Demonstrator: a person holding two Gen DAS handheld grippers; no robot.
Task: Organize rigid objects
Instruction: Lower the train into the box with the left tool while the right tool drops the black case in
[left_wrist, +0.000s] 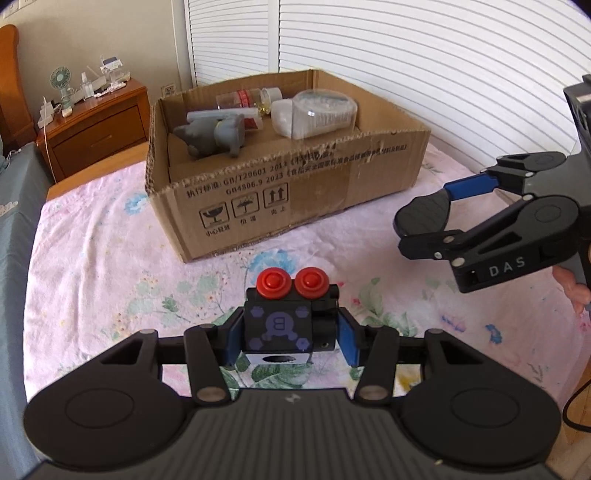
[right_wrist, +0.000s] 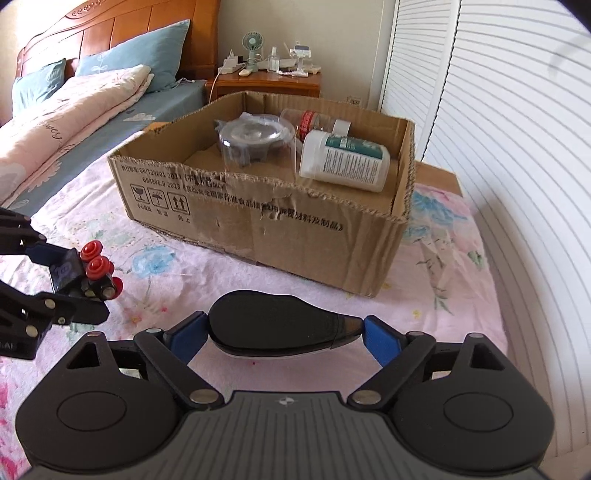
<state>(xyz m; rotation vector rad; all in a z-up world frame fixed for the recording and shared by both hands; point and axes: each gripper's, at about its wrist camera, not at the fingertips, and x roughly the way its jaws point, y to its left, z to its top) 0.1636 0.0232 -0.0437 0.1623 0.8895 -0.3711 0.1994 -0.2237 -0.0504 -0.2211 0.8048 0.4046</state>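
My left gripper (left_wrist: 288, 338) is shut on a black toy block with two red buttons (left_wrist: 290, 317), held above the floral cloth; it also shows in the right wrist view (right_wrist: 83, 273). My right gripper (right_wrist: 282, 332) is shut on a flat black oval object (right_wrist: 275, 326), also seen in the left wrist view (left_wrist: 423, 214). An open cardboard box (left_wrist: 295, 184) stands ahead of both grippers. It holds a grey elephant toy (left_wrist: 216, 134), a white pill bottle (right_wrist: 343, 160), a clear round lid (right_wrist: 255, 138) and a clear jar with a red label (right_wrist: 310, 122).
The box sits on a table with a pink floral cloth (left_wrist: 110, 258). A bed with blue pillows (right_wrist: 122, 55) lies to the left. A wooden nightstand (left_wrist: 99, 125) carries a small fan and bottles. White louvred doors (right_wrist: 517, 147) run along the right.
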